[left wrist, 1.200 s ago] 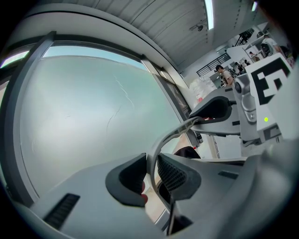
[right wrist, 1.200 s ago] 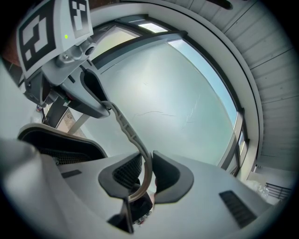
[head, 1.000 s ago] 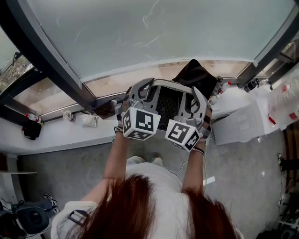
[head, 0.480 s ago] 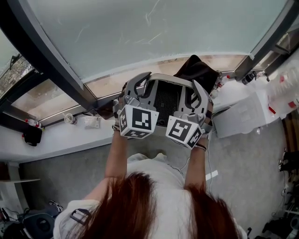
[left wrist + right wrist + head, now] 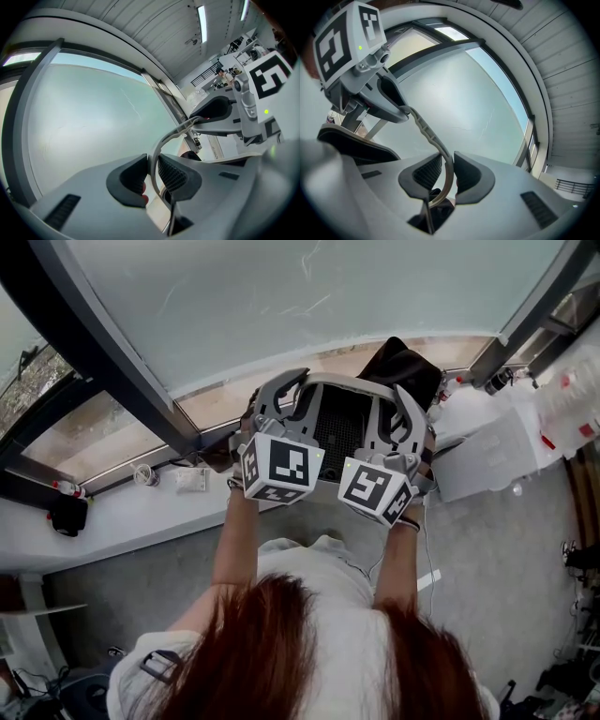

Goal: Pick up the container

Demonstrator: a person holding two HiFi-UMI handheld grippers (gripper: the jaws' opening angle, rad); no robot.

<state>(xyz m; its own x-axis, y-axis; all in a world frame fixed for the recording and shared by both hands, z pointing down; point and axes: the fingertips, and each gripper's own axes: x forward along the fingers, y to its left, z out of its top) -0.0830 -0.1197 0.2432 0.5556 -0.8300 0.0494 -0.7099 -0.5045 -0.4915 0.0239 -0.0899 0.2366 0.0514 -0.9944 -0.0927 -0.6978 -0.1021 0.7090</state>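
Centre frame, the left claw [image 5: 151, 169] and the right claw [image 5: 446, 171] each clamp the thin rim of the grey container [image 5: 337, 434], holding it before the window [image 5: 281, 296].

No words, no numbers and no brand that I can make out from here. The nearest thing is the left marker cube [image 5: 281, 468] riding on the left claw [image 5: 152, 171]. Its faces carry blocky black-and-white squares, a pattern and not lettering. It's the same on the right marker cube [image 5: 373, 491] of the right claw [image 5: 446, 171]: bold black shapes on white, with nothing that spells out. A small pale packet [image 5: 190, 480] on the desk [image 5: 112, 521] by the window may bear print, but it's far too small to read.
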